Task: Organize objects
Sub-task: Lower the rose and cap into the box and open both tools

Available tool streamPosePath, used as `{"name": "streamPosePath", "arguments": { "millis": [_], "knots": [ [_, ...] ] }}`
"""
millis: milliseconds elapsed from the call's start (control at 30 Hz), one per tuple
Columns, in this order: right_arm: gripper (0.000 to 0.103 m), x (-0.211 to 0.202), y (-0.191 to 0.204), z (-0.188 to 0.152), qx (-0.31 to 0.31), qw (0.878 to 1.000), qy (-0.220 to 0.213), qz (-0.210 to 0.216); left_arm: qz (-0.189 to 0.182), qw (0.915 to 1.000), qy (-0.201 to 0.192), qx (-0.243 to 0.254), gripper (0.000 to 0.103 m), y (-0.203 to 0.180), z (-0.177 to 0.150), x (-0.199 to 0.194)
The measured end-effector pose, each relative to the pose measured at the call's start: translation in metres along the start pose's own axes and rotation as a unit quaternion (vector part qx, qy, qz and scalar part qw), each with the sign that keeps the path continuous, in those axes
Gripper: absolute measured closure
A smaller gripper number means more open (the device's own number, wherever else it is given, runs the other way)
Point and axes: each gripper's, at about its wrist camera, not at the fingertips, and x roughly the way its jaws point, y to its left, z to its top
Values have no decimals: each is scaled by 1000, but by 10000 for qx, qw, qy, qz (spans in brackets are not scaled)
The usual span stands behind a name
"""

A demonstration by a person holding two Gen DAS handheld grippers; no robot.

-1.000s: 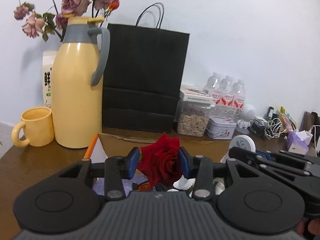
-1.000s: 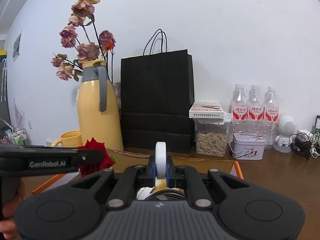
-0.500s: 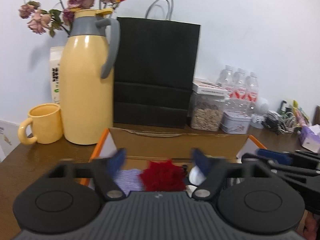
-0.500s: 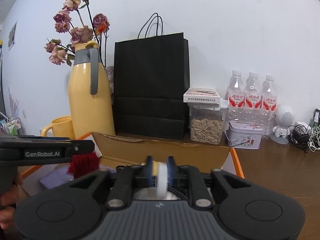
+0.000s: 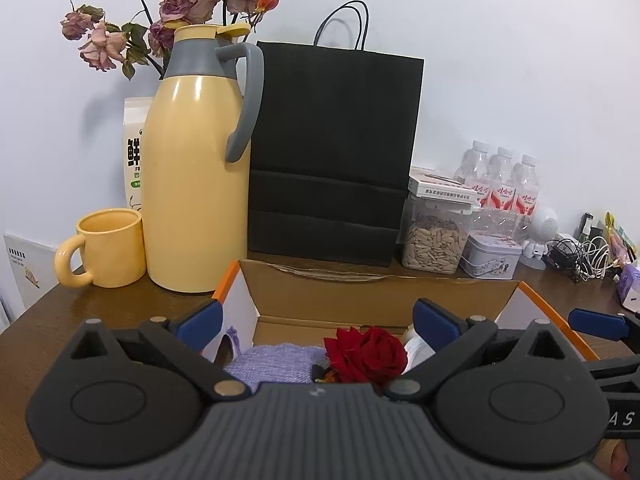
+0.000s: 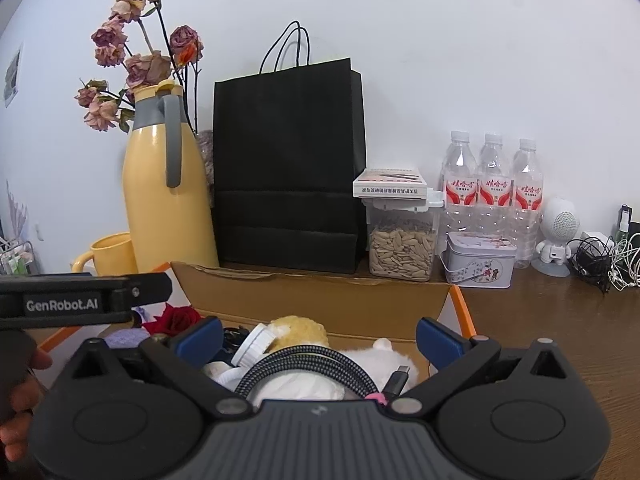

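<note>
An open cardboard box (image 5: 376, 280) with orange edges lies in front of both grippers. A red rose (image 5: 366, 354) rests inside it beside a purple knit cloth (image 5: 276, 364). My left gripper (image 5: 316, 320) hangs over the box with its jaws opening wide; the rose sits low between them, touching neither pad. My right gripper (image 6: 319, 338) is also opening over the box (image 6: 312, 292). Below its jaws and untouched lie a white tape roll (image 6: 252, 344), a yellow plush (image 6: 298, 332) and a braided cable (image 6: 308, 364).
Behind the box stand a yellow thermos (image 5: 196, 184), a yellow mug (image 5: 110, 248), a black paper bag (image 5: 332, 152), a seed jar (image 5: 434, 240), a tin (image 5: 492, 256) and water bottles (image 5: 500, 188). Tangled cables (image 5: 580, 256) lie at the far right.
Both grippers went from shut to wide open. The rose left the left jaws and the white roll left the right jaws; both now lie in the box.
</note>
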Motion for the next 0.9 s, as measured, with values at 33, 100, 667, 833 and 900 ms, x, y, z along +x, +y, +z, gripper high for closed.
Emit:
{"name": "streamPosePath", "arguments": {
  "millis": [33,100,667,833,900],
  "knots": [
    [0,-1,0,0,1,10000,-6,6,1,10000,-3,-1,0,0,0,0],
    [0,-3,1,1,-5,10000,-31,10,-14,10000,-10,0,0,0,0,-1],
    [0,-64,7,-6,-351,9984,-439,-29,-256,9995,-207,0,0,11,-13,-51],
    [0,-80,8,-29,-476,9986,-212,-81,-256,9996,-101,-11,0,17,-27,-66],
    [0,-84,8,-39,-537,9984,-61,-149,-273,9996,-53,31,0,18,-33,-72]
  ]
}}
